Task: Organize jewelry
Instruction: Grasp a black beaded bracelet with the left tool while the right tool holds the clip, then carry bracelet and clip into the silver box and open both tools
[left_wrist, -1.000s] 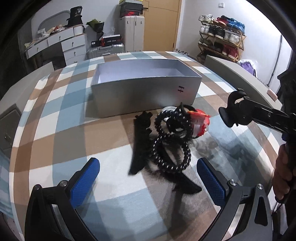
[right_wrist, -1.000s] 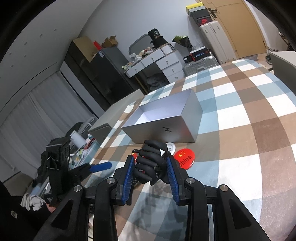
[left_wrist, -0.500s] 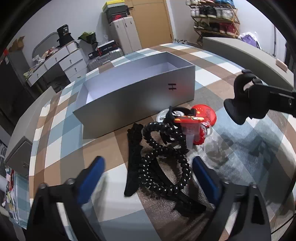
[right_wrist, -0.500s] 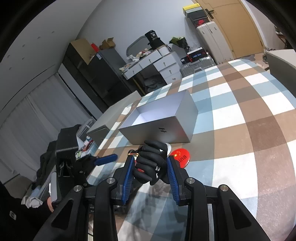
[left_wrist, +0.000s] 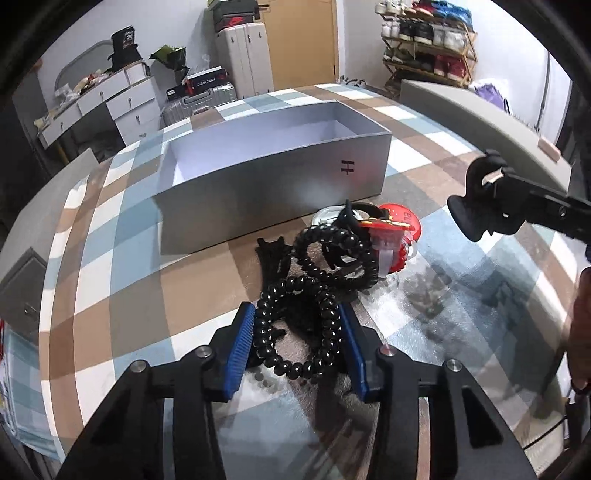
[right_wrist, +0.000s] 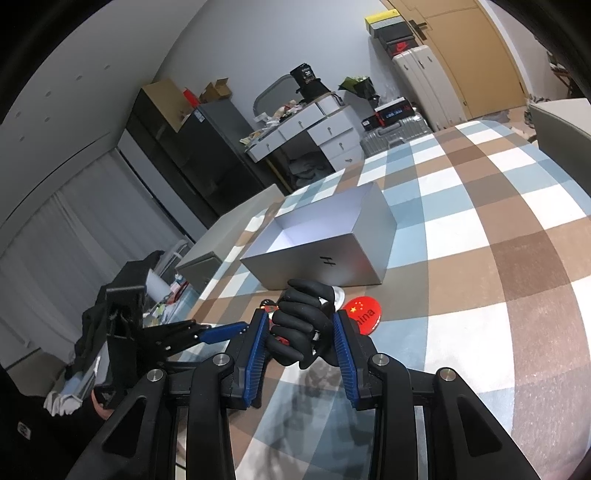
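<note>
A black beaded bracelet string (left_wrist: 314, 291) lies coiled on the checked tablecloth in front of an open grey box (left_wrist: 273, 177). My left gripper (left_wrist: 299, 343) is shut on its near loop. Behind it lie a black hair claw (left_wrist: 273, 254), a red-topped clip (left_wrist: 384, 236) and a red China badge (left_wrist: 406, 225). My right gripper (right_wrist: 300, 341) is shut on a black claw hair clip (right_wrist: 303, 325), held above the table to the right of the pile (left_wrist: 476, 210). The badge (right_wrist: 362, 314) and box (right_wrist: 325, 236) show beyond it.
A grey lid or cabinet edge (left_wrist: 476, 122) runs along the table's far right. A second grey cabinet (left_wrist: 22, 280) stands at the left edge. Drawers, suitcases and a shoe rack stand beyond the table.
My left gripper moved forward to the bracelet and closed from wide open onto its near loop. My right gripper stayed shut on the hair clip, nearly still.
</note>
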